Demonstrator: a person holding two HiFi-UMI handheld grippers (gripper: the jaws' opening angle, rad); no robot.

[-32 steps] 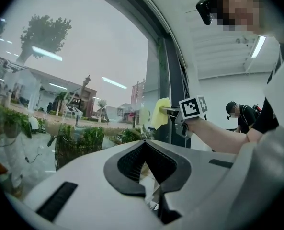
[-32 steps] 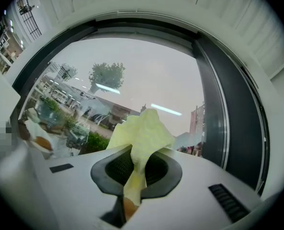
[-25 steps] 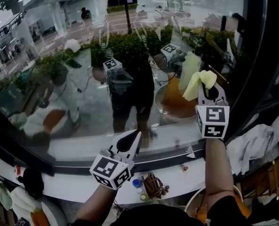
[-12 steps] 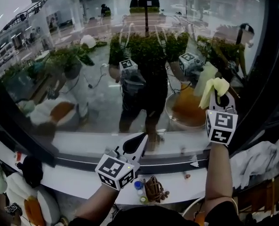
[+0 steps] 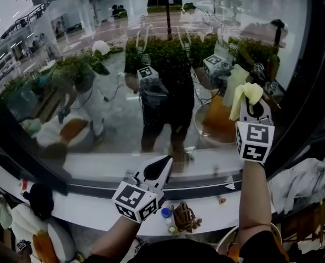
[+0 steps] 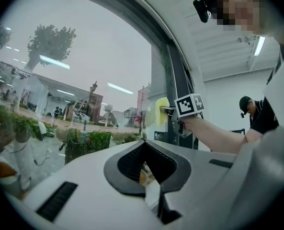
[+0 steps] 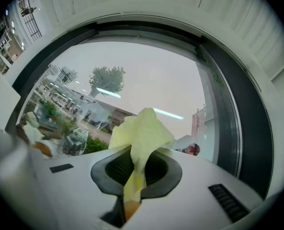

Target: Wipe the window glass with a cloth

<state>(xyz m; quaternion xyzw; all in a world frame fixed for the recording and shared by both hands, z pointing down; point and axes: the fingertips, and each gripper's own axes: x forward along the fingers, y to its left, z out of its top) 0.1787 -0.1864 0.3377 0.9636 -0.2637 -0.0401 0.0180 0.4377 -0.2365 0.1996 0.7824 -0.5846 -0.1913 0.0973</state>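
The window glass (image 5: 124,64) fills the head view and mirrors me and both grippers. My right gripper (image 5: 249,104) is raised at the glass's right side, shut on a pale yellow cloth (image 5: 244,95) whose bunched end sticks out past the tips against the pane. In the right gripper view the cloth (image 7: 141,133) is clamped between the jaws of my right gripper (image 7: 134,176), with the glass (image 7: 132,80) just beyond. My left gripper (image 5: 161,162) hangs low near the sill, shut and empty. The left gripper view shows my left gripper (image 6: 149,176) with its jaws together, and the cloth (image 6: 162,110) far off.
A dark window frame (image 5: 310,92) borders the glass on the right. Below runs a white ledge (image 5: 85,210) with a brown bundle (image 5: 184,217), a small blue-capped bottle (image 5: 166,212) and a black item (image 5: 39,199). A white rag (image 5: 302,182) lies at right.
The head view has shifted a little. My right gripper with the cloth has drifted slightly right along the glass. The left gripper has stayed low and shut.
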